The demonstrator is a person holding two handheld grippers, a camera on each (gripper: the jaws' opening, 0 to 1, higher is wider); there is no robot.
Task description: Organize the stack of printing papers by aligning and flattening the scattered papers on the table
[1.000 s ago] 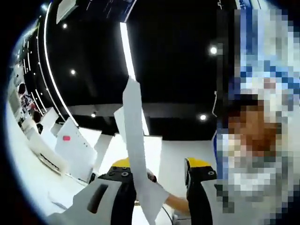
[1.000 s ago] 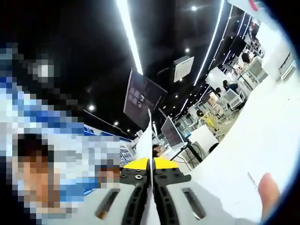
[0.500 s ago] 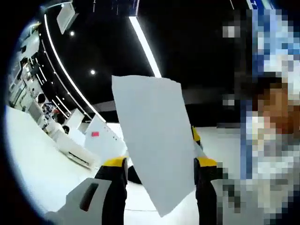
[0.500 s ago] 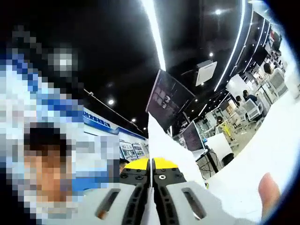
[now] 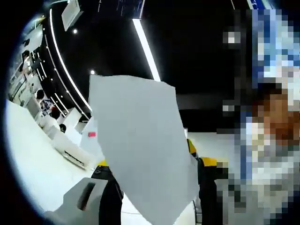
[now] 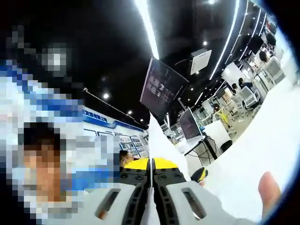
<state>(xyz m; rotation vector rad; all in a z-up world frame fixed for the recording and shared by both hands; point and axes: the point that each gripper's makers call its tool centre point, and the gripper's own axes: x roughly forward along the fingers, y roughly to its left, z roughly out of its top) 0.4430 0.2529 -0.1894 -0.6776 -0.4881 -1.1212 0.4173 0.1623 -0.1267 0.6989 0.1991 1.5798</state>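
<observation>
Dark ceiling, glaring strip lights (image 5: 146, 49), fisheye warping.

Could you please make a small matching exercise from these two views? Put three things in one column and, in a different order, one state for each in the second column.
Things:
1. right gripper
2. left gripper
3. sheet of paper

States:
A. jaws apart, one on each side of the sheet
B. held up with its flat side to the left gripper view
C. jaws closed on the paper's edge

Pairs: 1-C, 2-A, 3-B
</observation>
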